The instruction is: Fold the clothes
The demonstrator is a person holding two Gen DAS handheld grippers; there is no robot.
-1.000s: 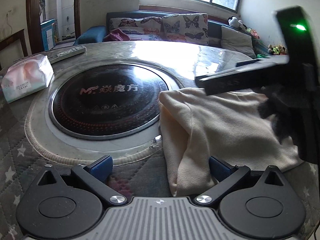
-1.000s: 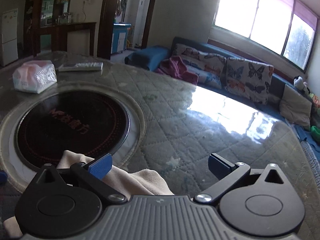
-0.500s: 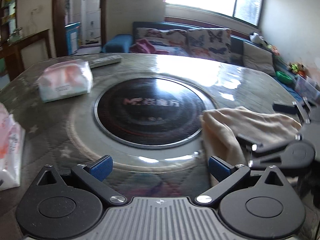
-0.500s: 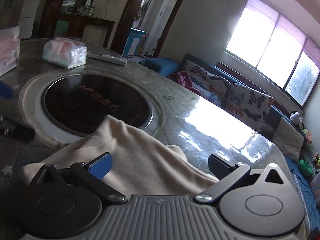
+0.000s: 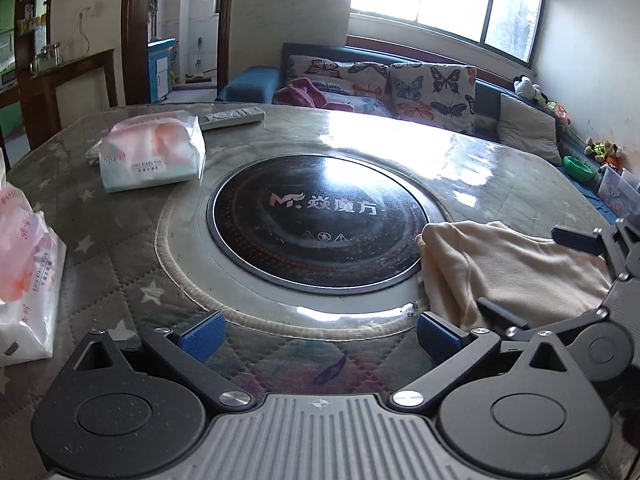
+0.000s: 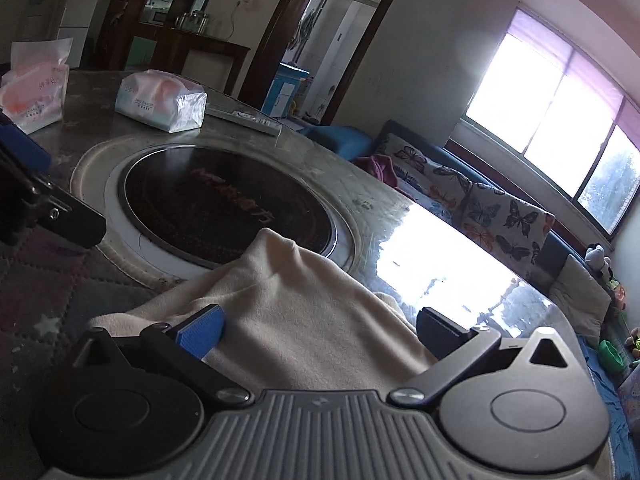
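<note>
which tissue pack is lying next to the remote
The far tissue pack, lying flat by the remote. The other pack sits at the table's near left edge, away from the remote.

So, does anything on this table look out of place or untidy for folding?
Yes. The cream garment lies bunched and creased, and its edge laps over the rim of the black round cooktop set into the table. That is an odd spot for cloth. Both tissue packs and the remote look undisturbed.

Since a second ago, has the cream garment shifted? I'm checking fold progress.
Yes. The cream garment now lies bunched at the round black hob's right rim; before it spread wider, toward the left tool.
</note>
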